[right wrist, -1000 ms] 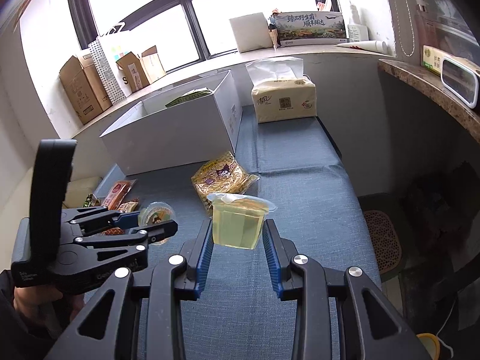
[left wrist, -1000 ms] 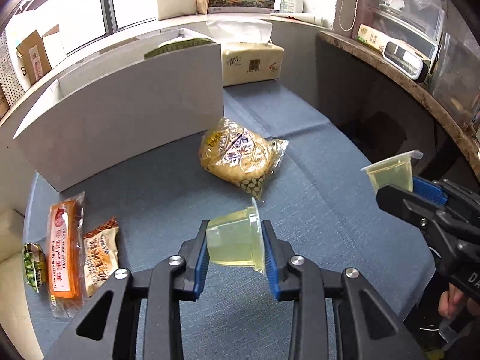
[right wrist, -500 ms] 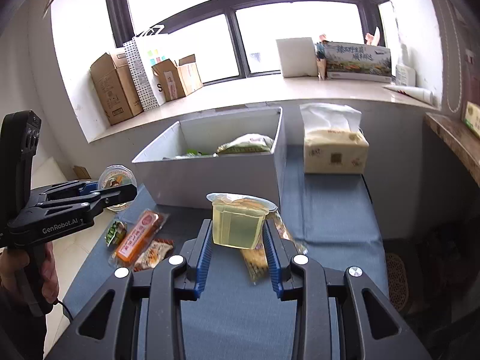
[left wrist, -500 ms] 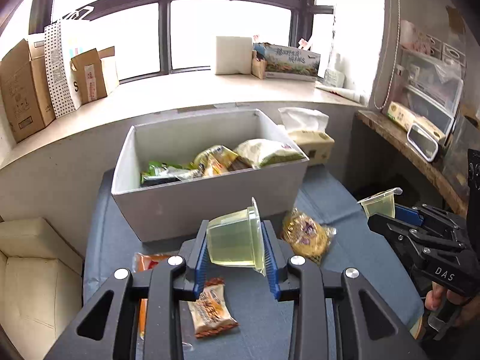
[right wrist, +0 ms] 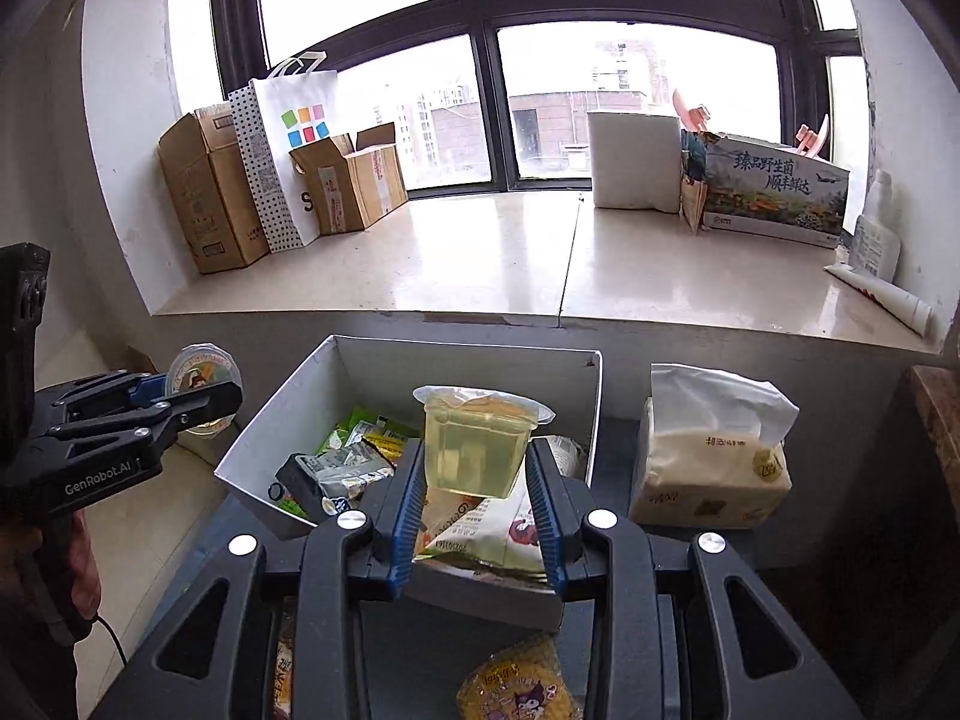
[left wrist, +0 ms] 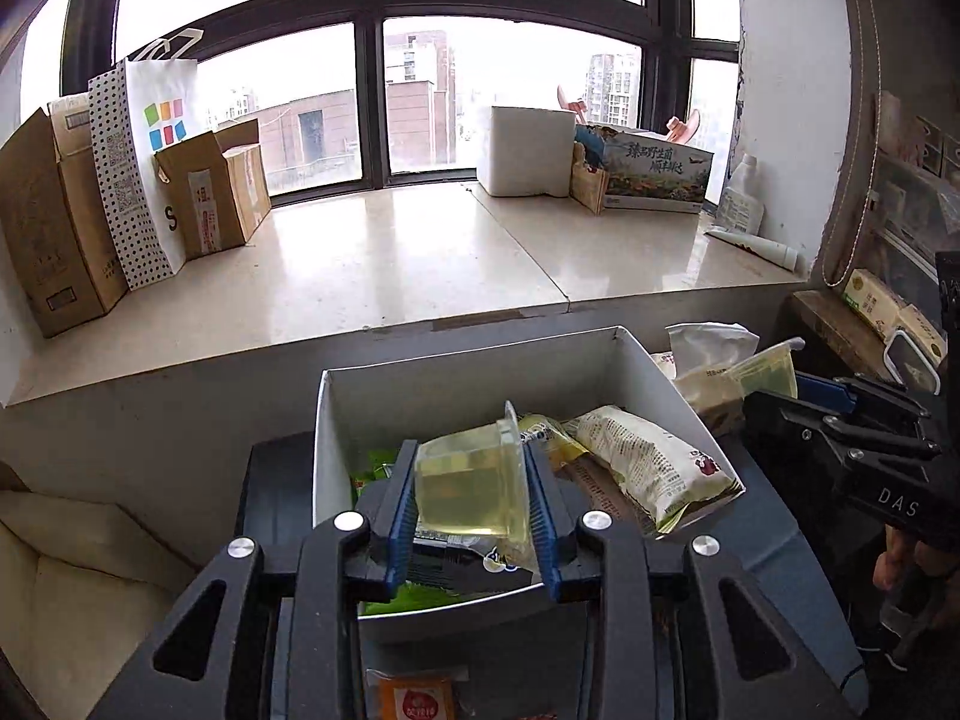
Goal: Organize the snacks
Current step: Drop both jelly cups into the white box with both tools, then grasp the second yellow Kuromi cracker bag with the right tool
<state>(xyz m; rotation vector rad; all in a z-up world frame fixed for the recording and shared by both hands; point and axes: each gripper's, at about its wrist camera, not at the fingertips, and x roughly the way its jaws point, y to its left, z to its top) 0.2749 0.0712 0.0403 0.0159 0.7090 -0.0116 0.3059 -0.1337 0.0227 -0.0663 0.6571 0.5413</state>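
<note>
My left gripper point(left wrist: 471, 516) is shut on a clear yellow jelly cup point(left wrist: 465, 483), tipped on its side, held over the front of the white box point(left wrist: 480, 360). My right gripper point(right wrist: 477, 516) is shut on a second yellow jelly cup point(right wrist: 477, 444), upright, held over the box's near right corner point(right wrist: 591, 396). The box holds several snack packets, among them a white one point(left wrist: 648, 462) and green ones point(right wrist: 354, 432). Each gripper shows in the other's view: the right gripper point(left wrist: 774, 384) at right, the left gripper point(right wrist: 204, 390) at left.
A tissue pack point(right wrist: 708, 462) stands right of the box on the blue-covered table point(left wrist: 774, 546). A yellow noodle pack point(right wrist: 522, 684) and an orange packet point(left wrist: 414, 696) lie in front of the box. A wide window sill point(left wrist: 390, 264) with cartons rises behind. A wooden shelf point(left wrist: 840, 324) is at right.
Both grippers have risen and moved forward toward the box with their jelly cups. They now hang over the box's front part, and its contents show from above.
</note>
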